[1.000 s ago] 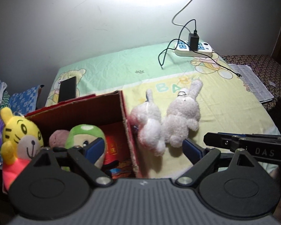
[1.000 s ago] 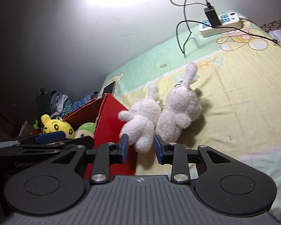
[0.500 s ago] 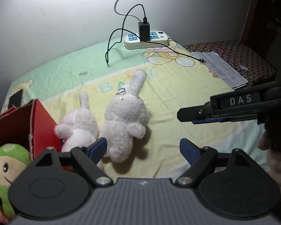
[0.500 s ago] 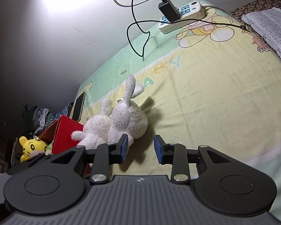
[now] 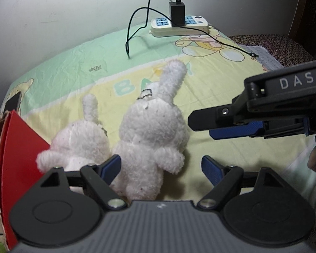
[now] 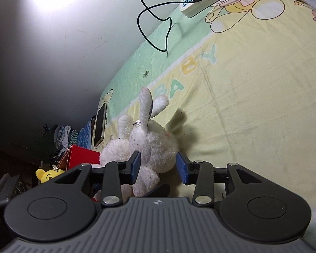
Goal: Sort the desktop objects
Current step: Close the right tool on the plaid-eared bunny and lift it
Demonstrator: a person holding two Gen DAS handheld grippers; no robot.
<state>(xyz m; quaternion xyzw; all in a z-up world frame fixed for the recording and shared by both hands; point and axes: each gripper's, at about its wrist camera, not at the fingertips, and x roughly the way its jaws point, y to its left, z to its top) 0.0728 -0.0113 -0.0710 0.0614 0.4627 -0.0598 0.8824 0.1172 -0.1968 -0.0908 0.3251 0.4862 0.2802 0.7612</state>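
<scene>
The big white bunny [image 5: 151, 135] lies on the baby blanket [image 5: 231, 97], right beside the small white bunny [image 5: 82, 139] — ears pointing away, feet toward both claws. The right claw [image 6: 158, 166] is nearer: its jaws are opening around the big bunny's body, not squeezing it. The left claw [image 5: 161, 167] tilts down over the feet — closing, pinching nothing.

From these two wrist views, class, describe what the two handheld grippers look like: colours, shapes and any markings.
Both grippers are black plastic. The left gripper has a ribbed grey body, two round black discs, silver pivot screws and angled black fingers tipped with textured blue pads. The right gripper is built the same; seen side-on from the left wrist view, it bears white letters "DAS". No cables or sleeves show.
</scene>
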